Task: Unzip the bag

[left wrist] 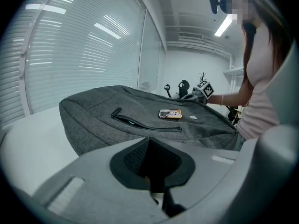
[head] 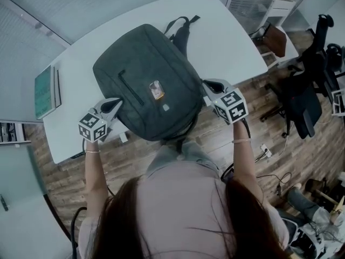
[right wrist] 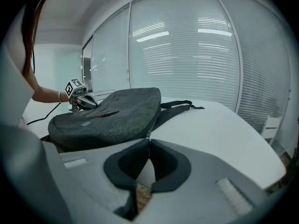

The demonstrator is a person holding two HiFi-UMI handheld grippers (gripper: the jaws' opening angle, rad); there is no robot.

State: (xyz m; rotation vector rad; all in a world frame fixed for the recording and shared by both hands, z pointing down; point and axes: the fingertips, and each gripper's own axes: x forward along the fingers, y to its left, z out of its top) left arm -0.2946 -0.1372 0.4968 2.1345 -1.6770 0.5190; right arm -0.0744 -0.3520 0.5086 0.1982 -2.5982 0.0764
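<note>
Left gripper [head: 118, 103] sat at the backpack's [head: 145, 74] 8 o'clock, right gripper [head: 207, 85] at 3, both with fingers closed. Soft floppy fabric imo, so I'd pinch the zipper pull [right wrist: 147, 135].

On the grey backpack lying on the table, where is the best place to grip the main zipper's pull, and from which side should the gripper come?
Pinch the small pull tab that hangs from the side seam of the backpack, coming in low from the person's right, along the table. It sticks out of the bulging side, and the right gripper seems shut on it.
</note>
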